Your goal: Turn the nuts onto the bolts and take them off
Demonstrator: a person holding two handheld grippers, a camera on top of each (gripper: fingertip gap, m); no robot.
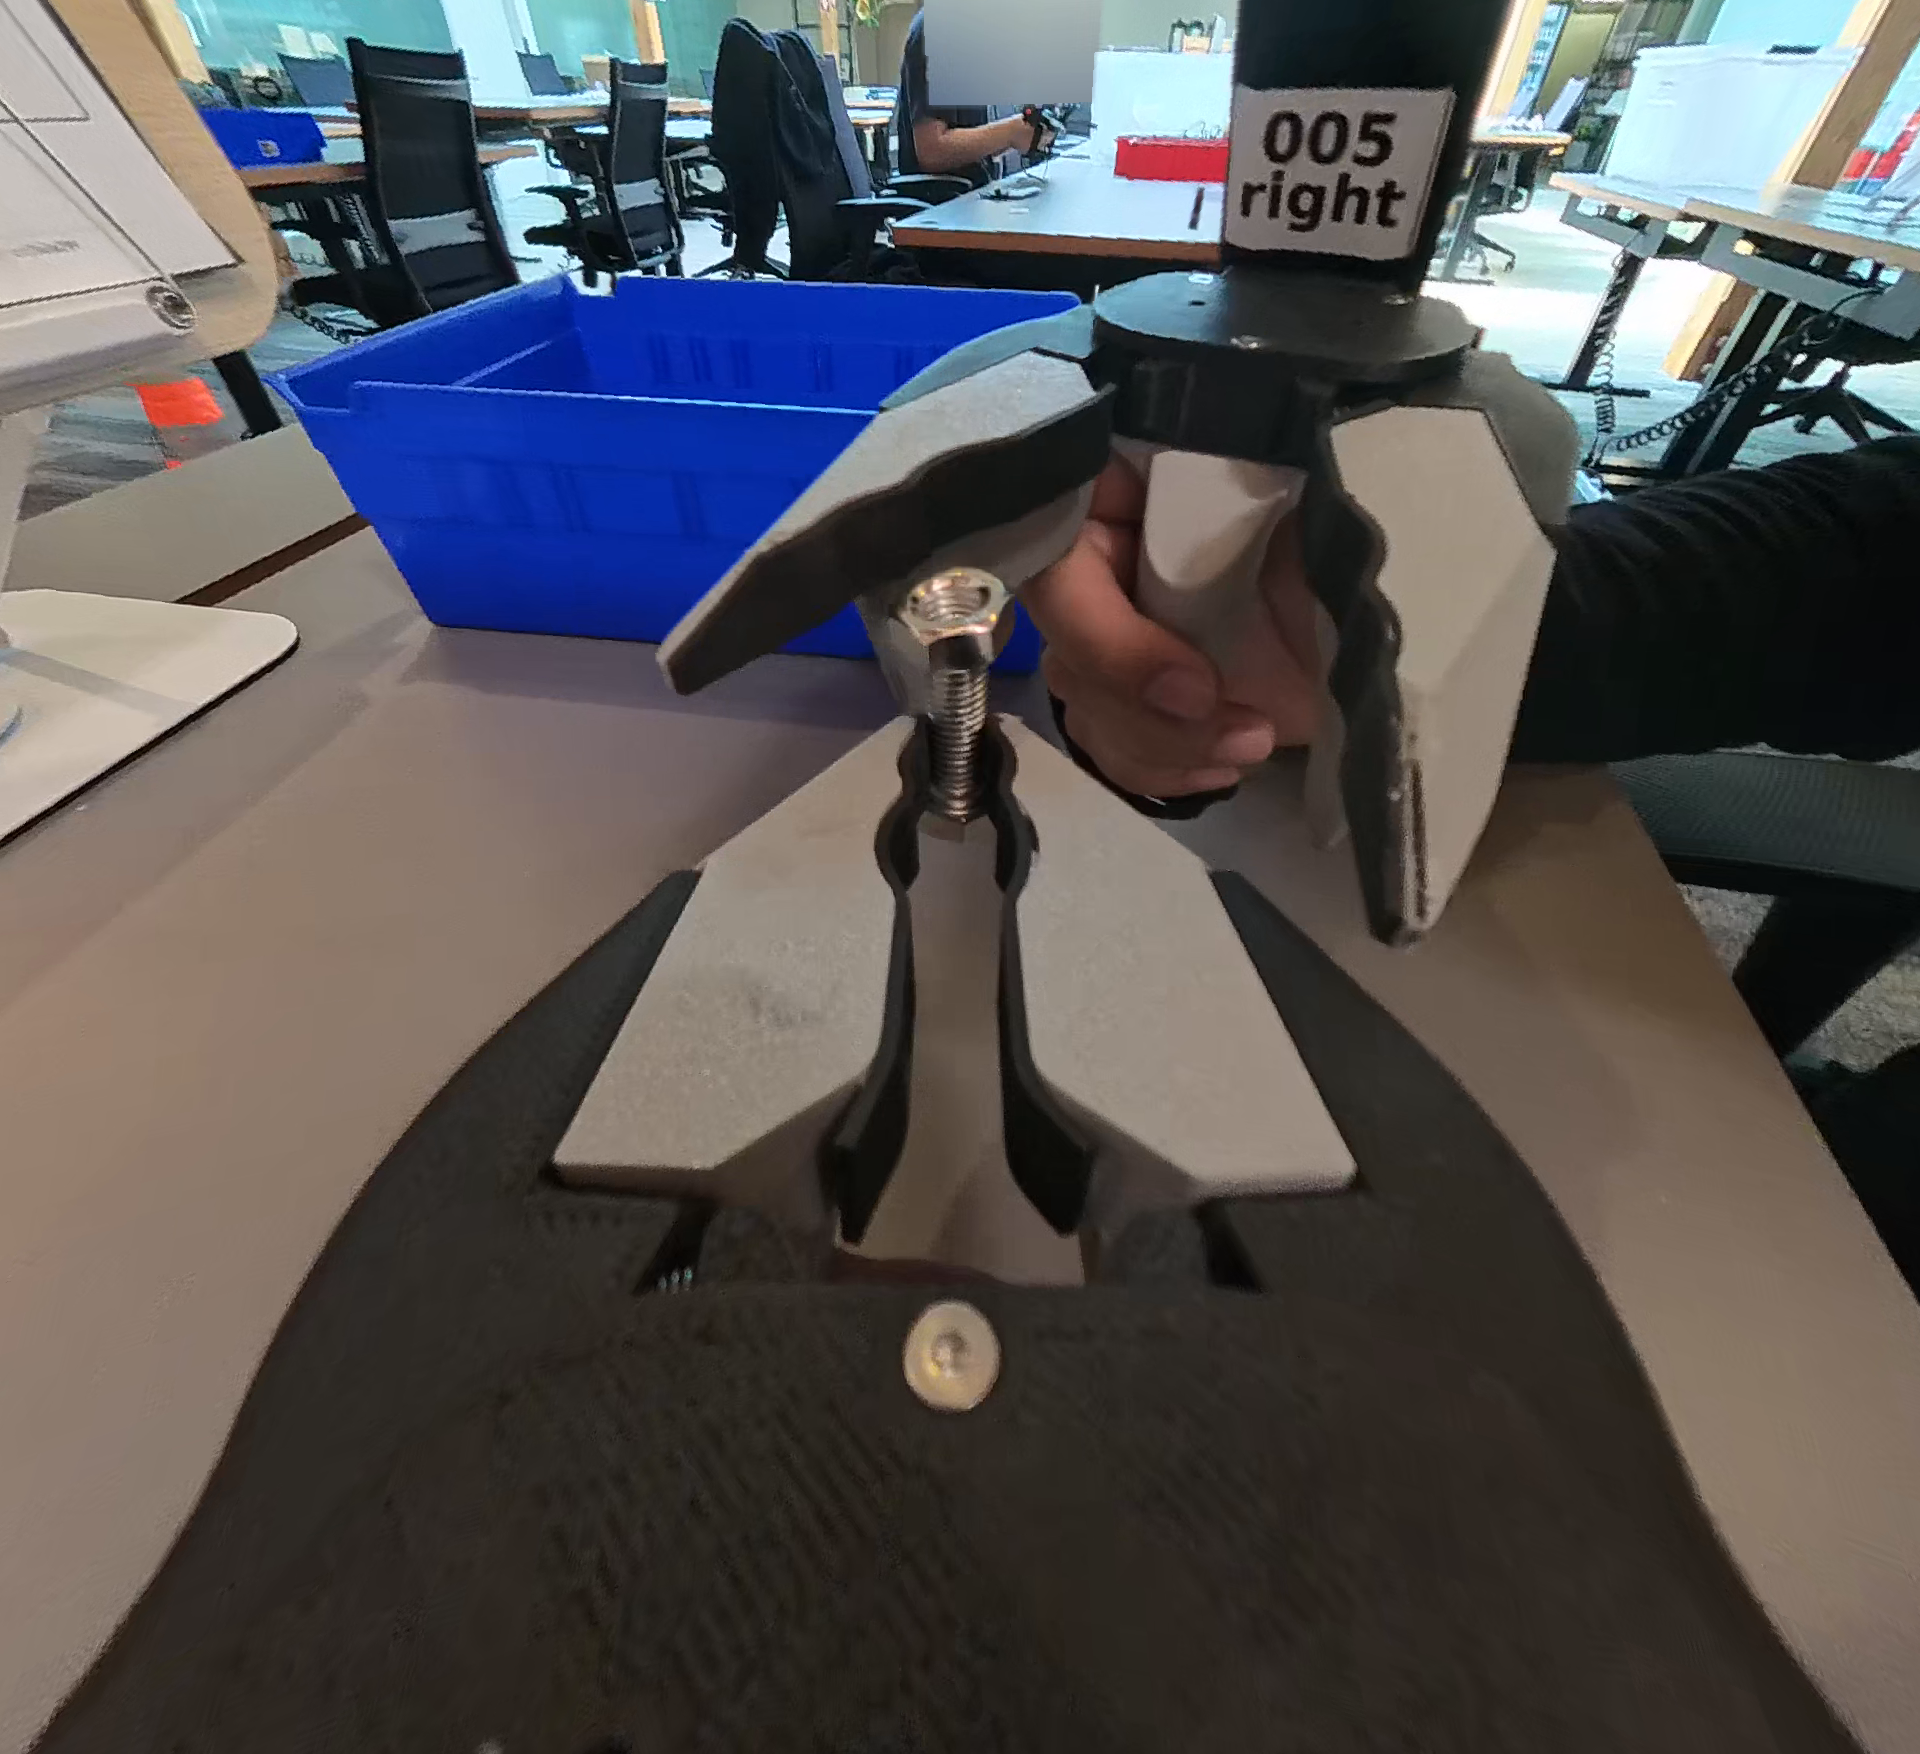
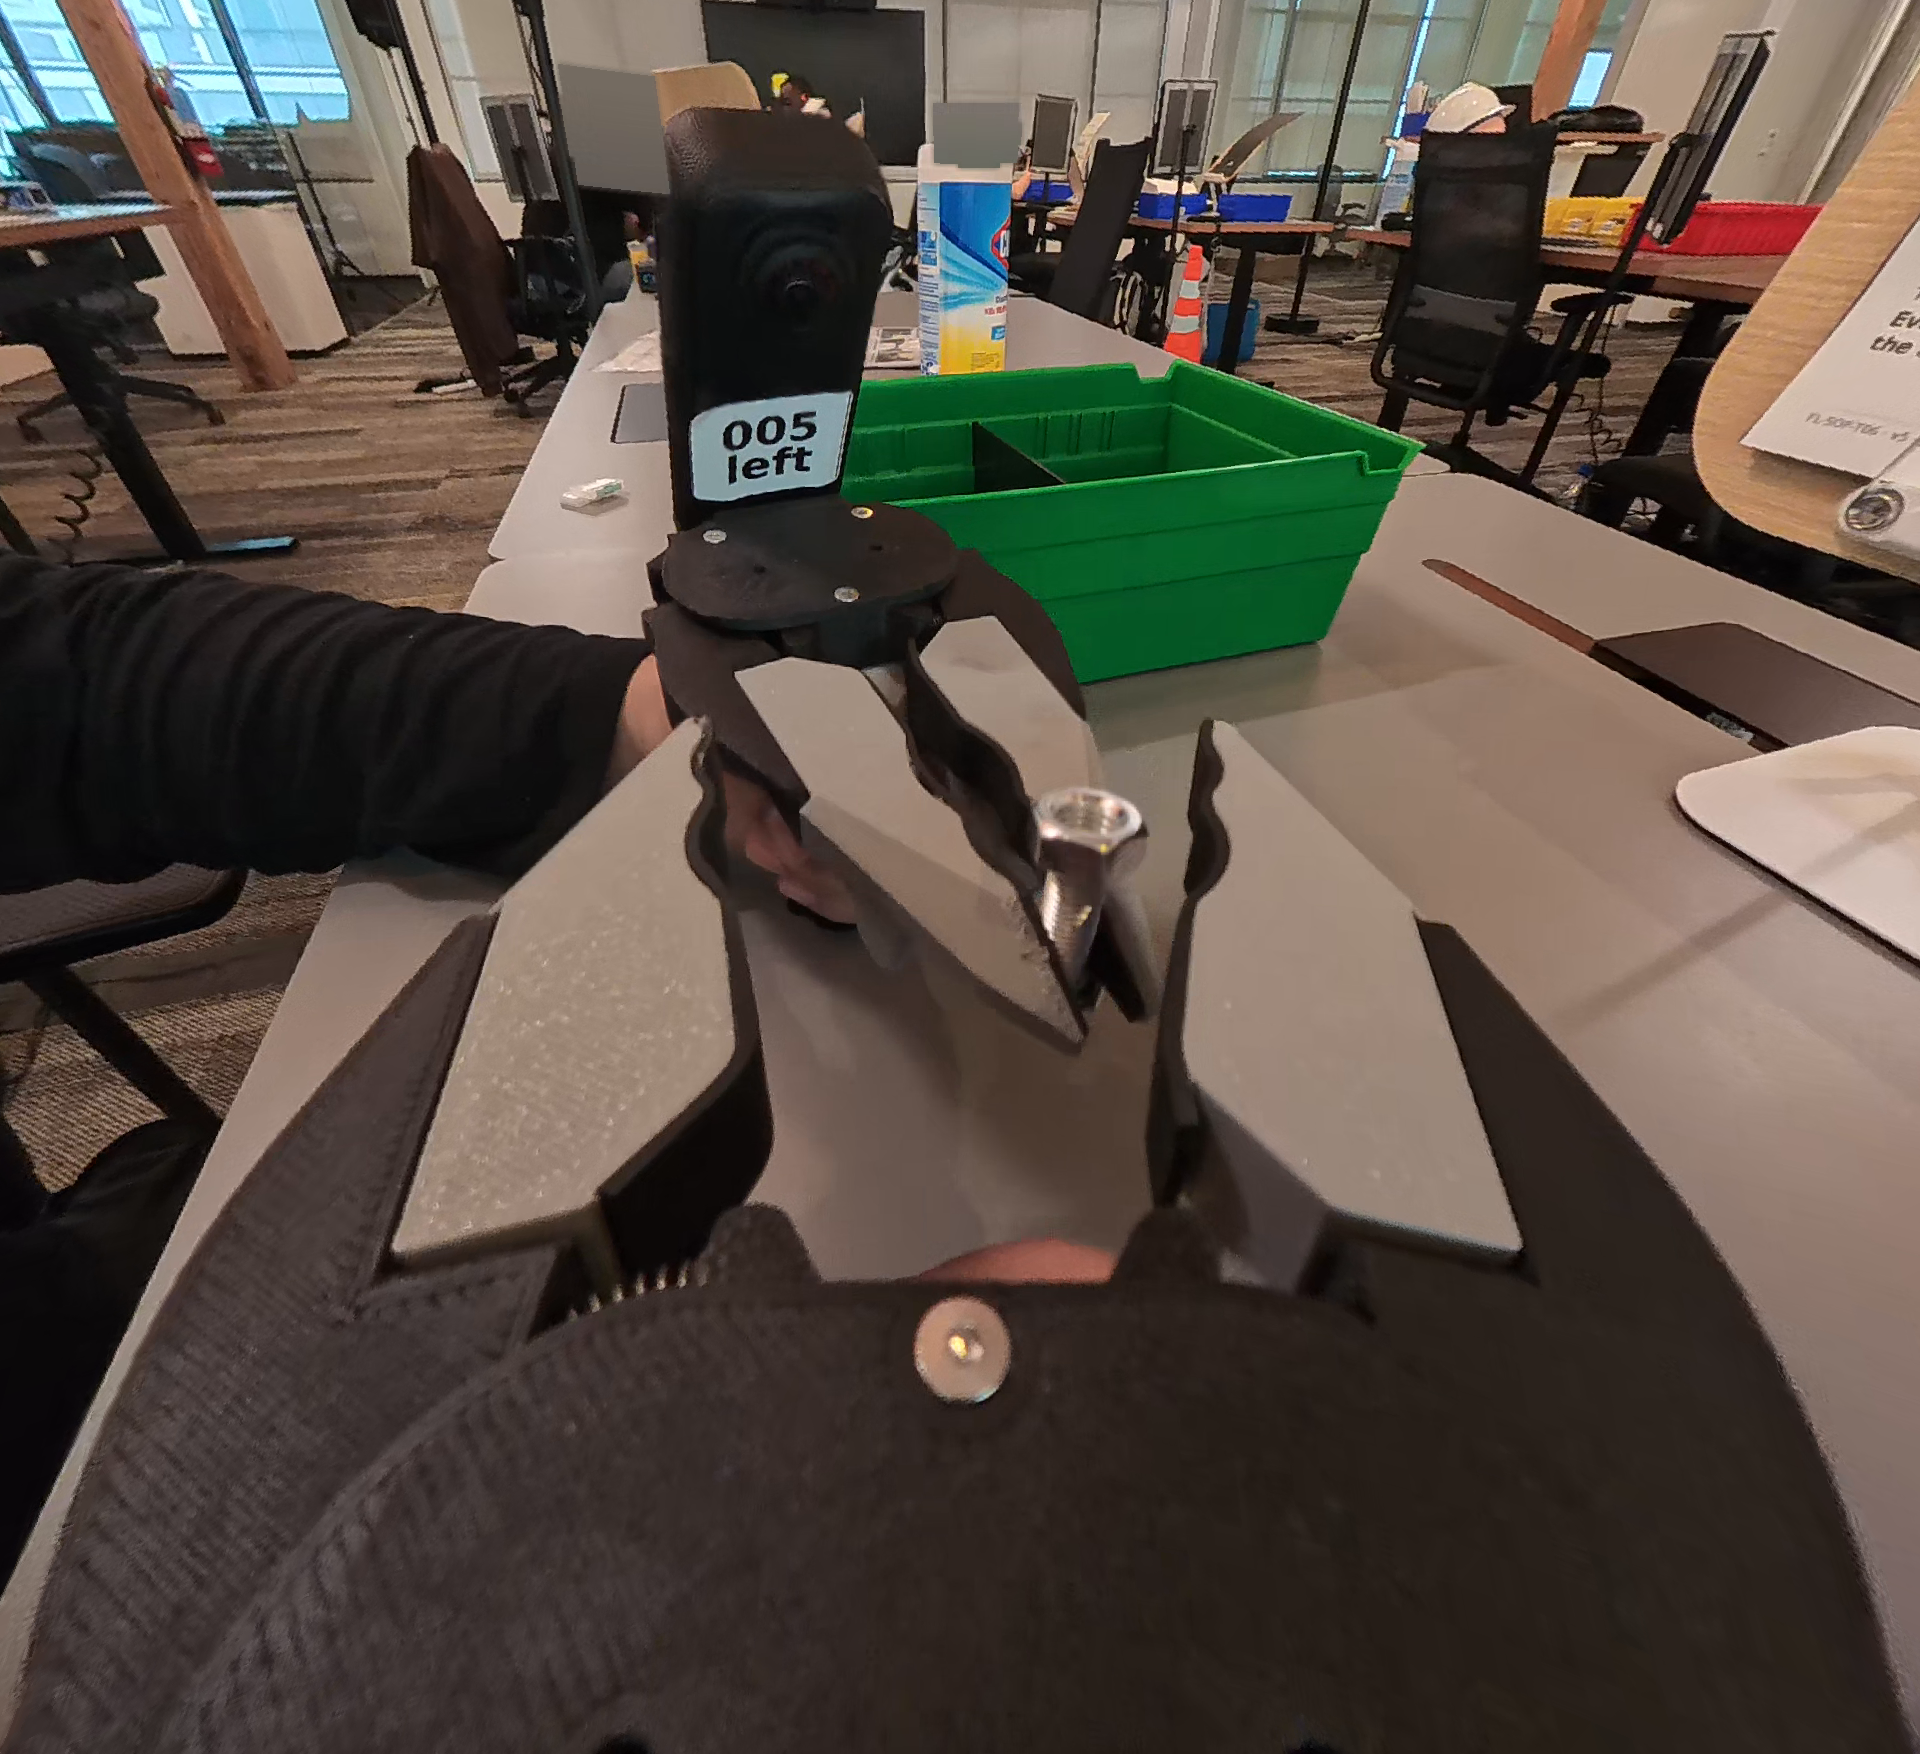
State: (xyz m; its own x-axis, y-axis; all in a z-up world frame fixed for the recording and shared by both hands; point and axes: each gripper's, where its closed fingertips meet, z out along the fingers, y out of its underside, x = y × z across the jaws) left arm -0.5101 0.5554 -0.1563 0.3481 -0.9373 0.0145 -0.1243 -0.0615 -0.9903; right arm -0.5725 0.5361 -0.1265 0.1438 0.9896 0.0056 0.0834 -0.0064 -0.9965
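My left gripper (image 1: 956, 759) is shut on the threaded shaft of a steel bolt (image 1: 954, 748) and holds it upright above the grey table (image 1: 416, 821). A hex nut (image 1: 951, 615) sits on the bolt's top end. My right gripper (image 2: 956, 769) is open wide, with the nut (image 2: 1088, 823) between its fingers, close to the right-hand finger (image 2: 1299, 1029). I cannot tell whether they touch. The left wrist view shows the right gripper (image 1: 1039, 795) facing me, one finger (image 1: 883, 509) right behind the nut. The right wrist view shows the left gripper (image 2: 1107, 1008) clamping the bolt (image 2: 1070, 915).
A blue bin (image 1: 623, 478) stands on the table behind the bolt. A green divided bin (image 2: 1143, 551) stands behind the left gripper. A white stand base (image 2: 1818, 821) lies at the table's side, a wipes canister (image 2: 961, 270) farther back. Office chairs and desks surround the table. The left gripper's tips are roughly 6 cm from the right gripper's.
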